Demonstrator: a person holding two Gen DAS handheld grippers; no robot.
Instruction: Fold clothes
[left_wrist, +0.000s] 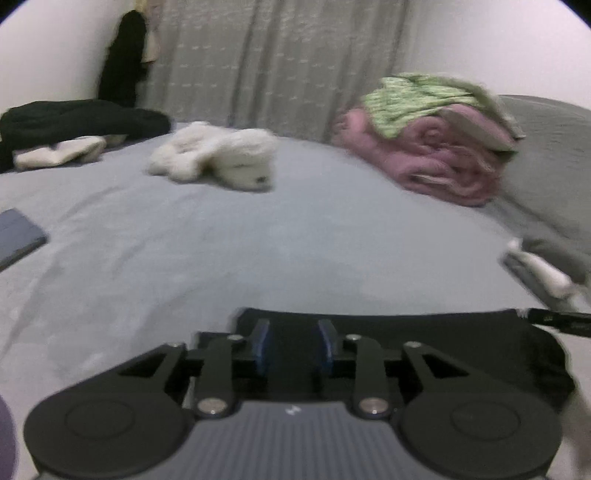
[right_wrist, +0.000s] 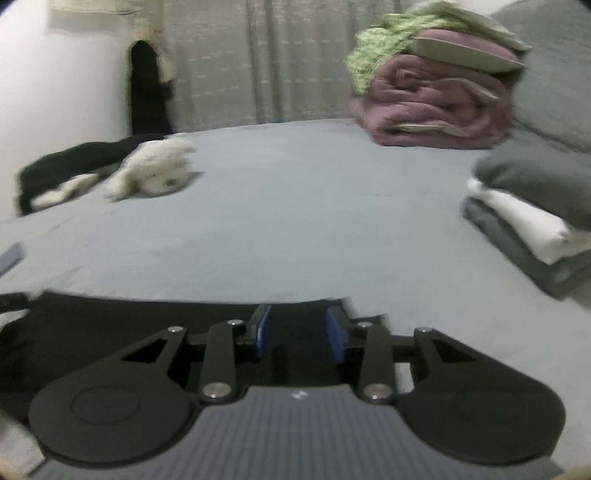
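A black garment (left_wrist: 461, 343) lies flat on the grey bed sheet (left_wrist: 258, 243), its far edge straight across the near part of both views. My left gripper (left_wrist: 294, 341) is open, its blue-padded fingers over the garment's left part. My right gripper (right_wrist: 299, 330) is open over the garment's right part (right_wrist: 147, 325). The cloth shows between each pair of fingers; neither pair is closed on it. In the left wrist view the other gripper's finger (left_wrist: 561, 319) shows at the garment's right edge.
A white plush toy (left_wrist: 221, 155) and dark clothes (left_wrist: 74, 122) lie at the far left. A pink blanket stack with green cloth (left_wrist: 436, 147) sits at the far right. Folded grey and white clothes (right_wrist: 532, 221) are stacked at the right. A flat dark-blue object (left_wrist: 18, 236) lies left.
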